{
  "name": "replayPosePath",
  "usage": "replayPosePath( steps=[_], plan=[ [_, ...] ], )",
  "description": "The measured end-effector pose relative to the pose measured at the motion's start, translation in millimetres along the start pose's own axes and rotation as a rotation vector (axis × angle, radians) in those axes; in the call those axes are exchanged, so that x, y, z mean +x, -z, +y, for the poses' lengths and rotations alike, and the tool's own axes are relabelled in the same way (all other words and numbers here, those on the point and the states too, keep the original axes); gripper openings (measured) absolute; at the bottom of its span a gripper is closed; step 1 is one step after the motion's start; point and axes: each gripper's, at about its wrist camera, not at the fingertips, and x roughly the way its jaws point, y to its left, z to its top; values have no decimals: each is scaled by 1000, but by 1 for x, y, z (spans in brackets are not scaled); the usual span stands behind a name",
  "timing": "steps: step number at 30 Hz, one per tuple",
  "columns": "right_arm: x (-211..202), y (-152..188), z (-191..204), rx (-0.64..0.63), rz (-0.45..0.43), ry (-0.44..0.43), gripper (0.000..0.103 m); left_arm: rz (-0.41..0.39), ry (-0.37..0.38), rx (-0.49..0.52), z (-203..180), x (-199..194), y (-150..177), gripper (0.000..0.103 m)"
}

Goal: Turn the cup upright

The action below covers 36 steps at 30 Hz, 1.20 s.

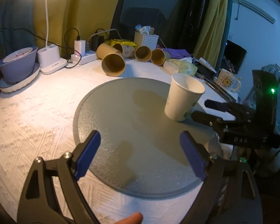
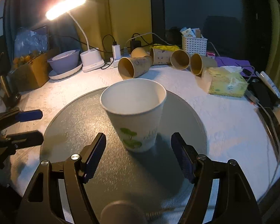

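A white paper cup [image 2: 136, 115] with green leaf print stands upright, mouth up, on a round grey mat [image 2: 74, 123]. In the left wrist view the cup [image 1: 183, 99] stands at the mat's [image 1: 121, 123] right edge. My right gripper [image 2: 138, 149] is open, its blue-padded fingers apart on either side of the cup's base, not touching it. It also shows in the left wrist view [image 1: 201, 110], just right of the cup. My left gripper [image 1: 140, 155] is open and empty over the near part of the mat. It appears at the left edge of the right wrist view [image 2: 33, 125].
Several brown paper cups [image 2: 134, 67] lie on their sides at the back of the white cloth. A lit desk lamp [image 2: 91, 59], a purple bowl [image 2: 63, 59], a power strip [image 1: 84, 57], a white basket [image 2: 194, 44], a tissue pack [image 2: 225, 82] and a mug [image 1: 227, 80] stand around.
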Motion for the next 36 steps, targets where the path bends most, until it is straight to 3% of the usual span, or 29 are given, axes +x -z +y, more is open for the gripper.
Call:
replayPosePath(
  steps=[15,25,36],
  plan=[
    [-62,9,14,26,-59,77,75,-98,18,22,-34,-31,7,88],
    [-103,8,21,21,-124,114,75,-220,0,26,-53,-64,1,88],
    [-136,1,25,3,-200,135,75,-299,7,62,-69,-89,-6,88]
  ],
)
